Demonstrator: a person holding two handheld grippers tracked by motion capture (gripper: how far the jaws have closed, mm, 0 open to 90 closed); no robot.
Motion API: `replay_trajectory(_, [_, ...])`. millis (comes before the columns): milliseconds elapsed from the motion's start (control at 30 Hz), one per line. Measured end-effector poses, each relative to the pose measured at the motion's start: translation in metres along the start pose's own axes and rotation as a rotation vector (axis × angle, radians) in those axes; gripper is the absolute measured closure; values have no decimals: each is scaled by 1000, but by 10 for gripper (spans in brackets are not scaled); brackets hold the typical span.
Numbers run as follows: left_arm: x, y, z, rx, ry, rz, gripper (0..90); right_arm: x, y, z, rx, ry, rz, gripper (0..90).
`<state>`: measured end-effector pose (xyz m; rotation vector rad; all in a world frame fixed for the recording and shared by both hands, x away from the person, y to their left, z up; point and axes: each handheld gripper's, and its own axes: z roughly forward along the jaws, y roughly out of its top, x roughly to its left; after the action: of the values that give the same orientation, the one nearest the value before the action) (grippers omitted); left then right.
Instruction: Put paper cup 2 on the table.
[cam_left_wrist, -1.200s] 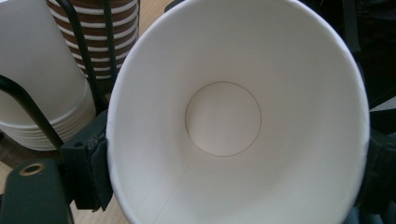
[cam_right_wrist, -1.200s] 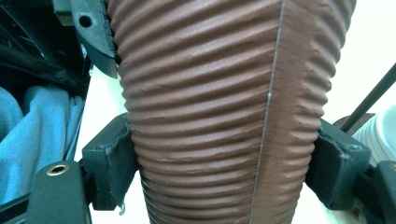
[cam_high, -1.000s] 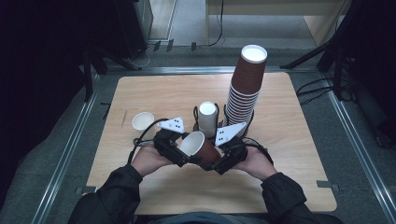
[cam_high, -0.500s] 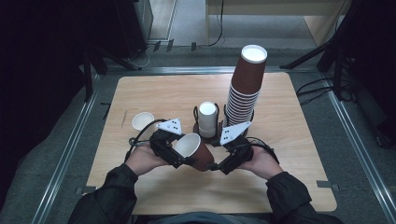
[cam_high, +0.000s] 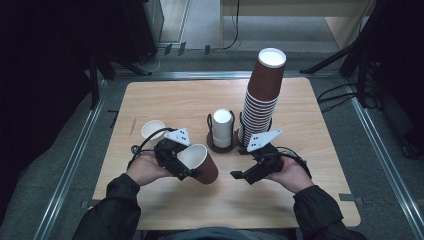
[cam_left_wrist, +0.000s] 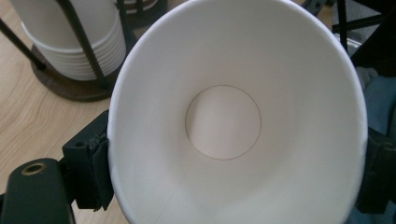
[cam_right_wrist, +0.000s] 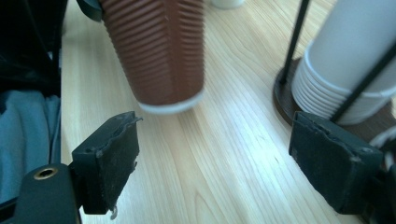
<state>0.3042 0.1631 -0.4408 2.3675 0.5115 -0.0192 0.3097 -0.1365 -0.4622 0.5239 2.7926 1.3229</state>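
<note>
Firstly, at the left of the wooden tabletop a small white cup stands alone. Just beside it, the left hand-held gripper is clamped on the rim of a brown paper cup, which is tilted and held above the wood. Behind, a white cup stack sits in a dark holder, next to a tall brown cup stack. The right hand-held gripper has its jaws wide apart, holding nothing.

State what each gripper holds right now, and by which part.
The left gripper holds a brown ribbed paper cup tipped on its side, its fingers pressing the outer wall near the rim. The right gripper is open and holds nothing.
</note>
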Motion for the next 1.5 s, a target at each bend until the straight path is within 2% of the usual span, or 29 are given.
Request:
replay_trajectory(233, [4, -9, -8, 18, 16, -20, 104, -4, -6, -10, -10, -29, 14, 162])
replay_trajectory(433, [6, -16, -14, 40, 28, -23, 103, -7, -11, -14, -11, -54, 20, 162])
replay_trajectory(533, [9, -20, -17, 57, 47, -36, 103, -9, -13, -16, -8, -65, 34, 162])
replay_trajectory(700, [12, -26, -23, 51, 66, -61, 102, -12, -15, -19, -7, -79, 38, 162])
replay_trajectory(967, [16, -41, -36, 52, 109, -103, 99, -18, -16, -20, -2, -83, 46, 162])
replay_trajectory(1233, [22, -51, -46, 39, 120, -133, 98, -21, -15, -18, 3, -77, 45, 163])
replay_trajectory(1500, [27, -60, -53, 63, 156, -152, 96, -24, -17, -20, 17, -82, 53, 163])
